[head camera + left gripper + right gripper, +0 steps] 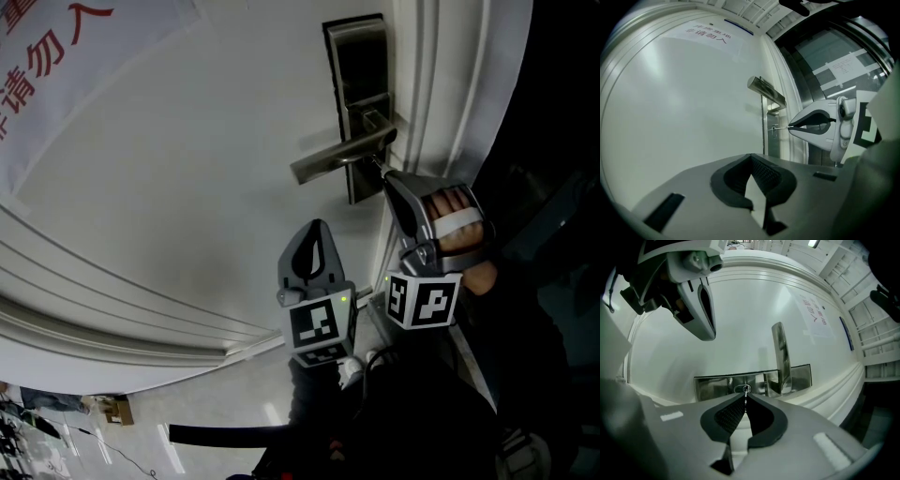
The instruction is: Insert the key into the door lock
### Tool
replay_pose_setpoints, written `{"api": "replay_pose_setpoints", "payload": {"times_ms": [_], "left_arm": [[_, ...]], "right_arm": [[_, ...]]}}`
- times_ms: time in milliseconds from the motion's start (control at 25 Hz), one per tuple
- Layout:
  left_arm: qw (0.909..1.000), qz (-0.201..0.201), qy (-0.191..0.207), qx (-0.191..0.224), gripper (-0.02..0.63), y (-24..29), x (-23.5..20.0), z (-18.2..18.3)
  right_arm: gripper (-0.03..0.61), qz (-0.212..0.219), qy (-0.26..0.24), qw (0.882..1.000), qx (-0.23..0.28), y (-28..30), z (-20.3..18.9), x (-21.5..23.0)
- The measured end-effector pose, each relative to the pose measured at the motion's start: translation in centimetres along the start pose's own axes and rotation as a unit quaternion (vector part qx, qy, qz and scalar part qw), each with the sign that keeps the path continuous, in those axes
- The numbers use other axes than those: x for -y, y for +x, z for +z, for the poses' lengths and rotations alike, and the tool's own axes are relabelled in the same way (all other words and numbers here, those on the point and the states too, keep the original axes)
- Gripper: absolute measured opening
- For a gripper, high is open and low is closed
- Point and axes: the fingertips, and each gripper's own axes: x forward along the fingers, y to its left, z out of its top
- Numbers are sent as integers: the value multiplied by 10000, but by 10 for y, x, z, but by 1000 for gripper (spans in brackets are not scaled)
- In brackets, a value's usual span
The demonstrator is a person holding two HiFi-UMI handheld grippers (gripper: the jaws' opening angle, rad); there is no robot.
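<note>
Right tongs pinch key at lock; sign reads 请勿入.

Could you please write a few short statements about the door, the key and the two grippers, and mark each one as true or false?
1. The right gripper is shut on a key. True.
2. The left gripper grips the door handle. False: its jaws are shut on nothing, and it hangs apart from the handle.
3. The key points at the keyhole in the lock plate. True.
4. The door is dark brown. False: it is white.
5. A sign with red characters is on the door. True.
</note>
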Motion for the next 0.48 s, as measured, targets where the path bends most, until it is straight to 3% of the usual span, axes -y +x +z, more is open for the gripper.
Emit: {"api": "replay_pose_setpoints", "payload": {"times_ms": [480], "left_arm": [[9999, 127, 70, 68, 0, -4, -12, 9]], "right_arm": [[12, 33, -201, 9996, -170, 8, 2, 0]]}}
